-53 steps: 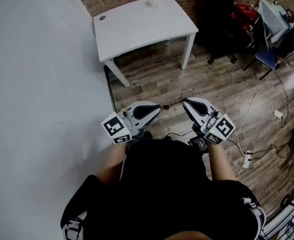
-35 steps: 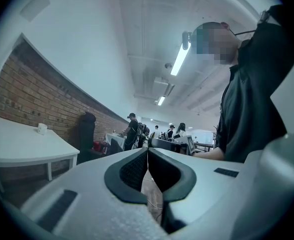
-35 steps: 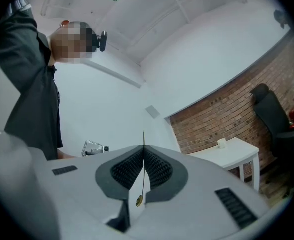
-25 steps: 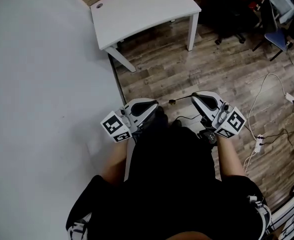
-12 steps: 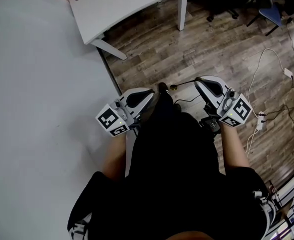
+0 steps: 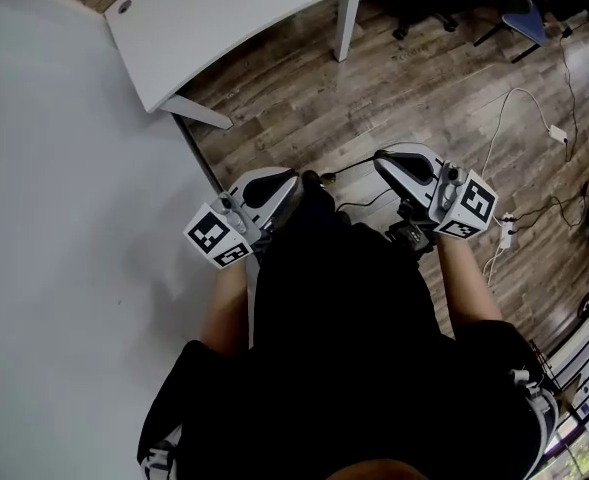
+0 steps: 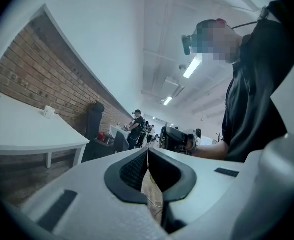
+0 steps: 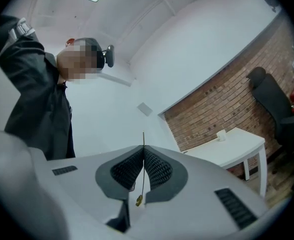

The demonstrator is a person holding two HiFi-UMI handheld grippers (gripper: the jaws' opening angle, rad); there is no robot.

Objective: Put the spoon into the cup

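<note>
My right gripper (image 6: 378,161) (image 8: 143,148) is held at waist height, shut on a thin spoon (image 6: 349,169) (image 8: 143,176). The spoon's handle sticks out toward my left gripper in the head view. Its small golden end (image 8: 138,200) hangs behind the pads. My left gripper (image 6: 296,184) (image 7: 147,152) is shut with nothing in it, a short way left of the spoon's tip. The white cup (image 7: 48,111) (image 8: 220,135) stands far off on a white table (image 6: 224,18). It is outside the head view.
Wood floor lies between me and the table. Cables (image 6: 519,108) and a power strip (image 6: 506,233) lie on the floor at right. A black office chair (image 8: 271,96) stands by the brick wall (image 7: 32,79). A large pale surface (image 6: 74,218) fills the left.
The head view has swung, so the table slid up and left and the cup left the frame. Both grippers stay at the waist, the right one still shut on the spoon.
</note>
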